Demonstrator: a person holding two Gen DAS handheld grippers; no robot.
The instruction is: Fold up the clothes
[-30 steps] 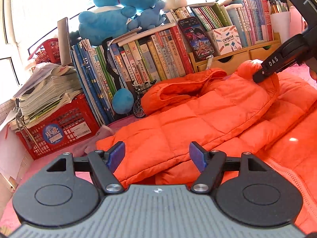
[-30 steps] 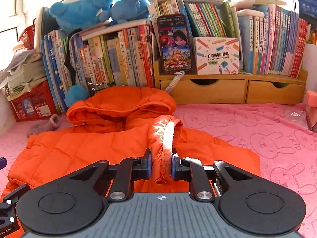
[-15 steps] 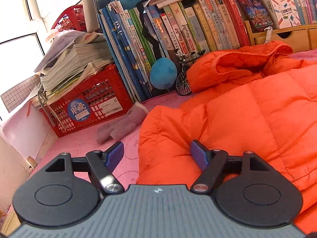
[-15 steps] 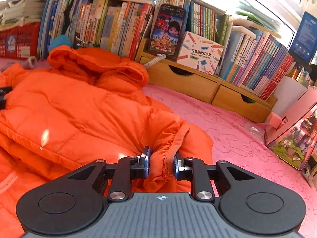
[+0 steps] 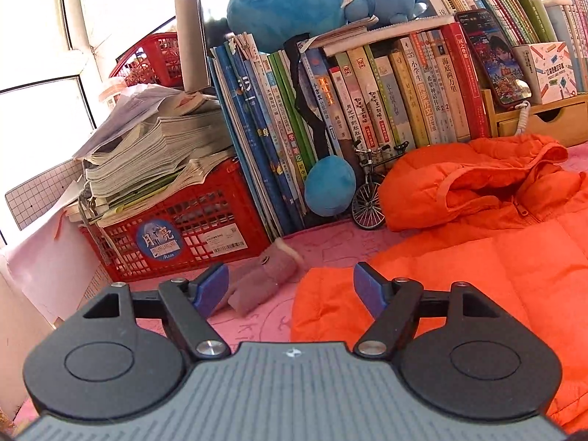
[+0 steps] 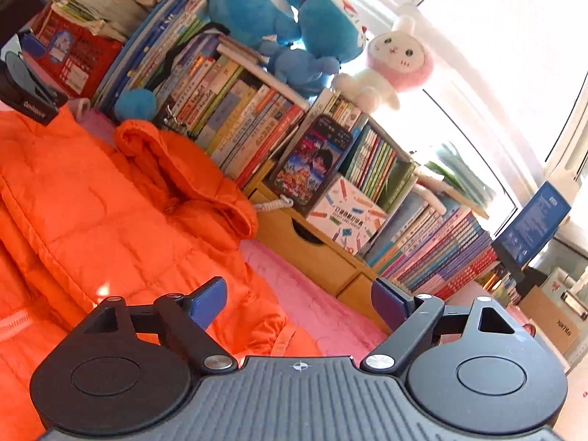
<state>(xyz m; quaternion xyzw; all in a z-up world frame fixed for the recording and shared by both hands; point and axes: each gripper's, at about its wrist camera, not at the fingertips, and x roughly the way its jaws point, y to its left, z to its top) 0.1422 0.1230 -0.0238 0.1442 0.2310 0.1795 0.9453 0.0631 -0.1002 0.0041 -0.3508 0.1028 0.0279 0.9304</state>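
Left wrist view: left gripper (image 5: 290,286) hung wide over the pink mat (image 5: 330,246), nothing between the blue pads (image 5: 213,286). Right pad just over the near corner of the orange jacket (image 5: 477,264), not pressing it. Jacket spread flat across the right side of the mat, hood (image 5: 474,180) bunched toward the books (image 5: 367,99). Small mauve sock (image 5: 264,279) on the mat just past the left pad, apart from the jacket. Toy bicycle (image 5: 371,191) upright by the hood, beside a blue ball (image 5: 330,191). Red crate (image 5: 176,235) stacked with papers at left; blue plush (image 5: 294,3) on top of the books.

Right wrist view, tilted: right gripper (image 6: 297,301) with jaws opening, already wide, holding nothing. Left pad over the jacket's (image 6: 110,228) edge, a cuff (image 6: 283,341) lying loose on the mat (image 6: 312,294) just below, not touched. Jacket filling the left half, hood (image 6: 191,172) lying against the books (image 6: 235,110). Left gripper (image 6: 25,84) visible at the far left edge, over the jacket's far side. Wooden drawers (image 6: 312,253) behind the mat, a phone (image 6: 312,161) propped on them, a pink-and-white rabbit (image 6: 393,62) above.
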